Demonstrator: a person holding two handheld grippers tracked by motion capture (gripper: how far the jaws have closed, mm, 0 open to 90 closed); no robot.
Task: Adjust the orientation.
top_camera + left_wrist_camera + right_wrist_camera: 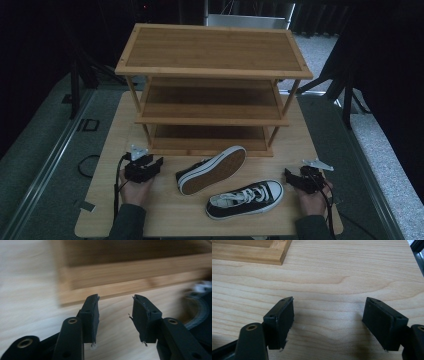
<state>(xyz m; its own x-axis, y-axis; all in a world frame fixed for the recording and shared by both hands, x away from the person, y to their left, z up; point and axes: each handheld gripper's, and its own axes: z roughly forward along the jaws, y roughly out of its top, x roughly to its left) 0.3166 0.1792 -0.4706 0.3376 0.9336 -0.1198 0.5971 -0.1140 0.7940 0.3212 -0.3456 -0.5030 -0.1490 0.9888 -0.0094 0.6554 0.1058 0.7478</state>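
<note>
A: Which step am I in?

B: The start, I judge. Left gripper (159,162) and right gripper (287,173) both have jaws released, nothing between them, resting near the tabletop's (165,215) front corners.

A: And the shoes?

B: Two. One shoe (245,199) stands upright near the front edge; the tipped shoe (212,170) lies on its side just behind. One rack (212,50), three shelves, at the back. Next I must reach inward to a shoe.

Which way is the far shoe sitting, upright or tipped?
Tipped. The far shoe lies on its side, its tan sole facing the camera; the near shoe stands upright, laces up.
</note>
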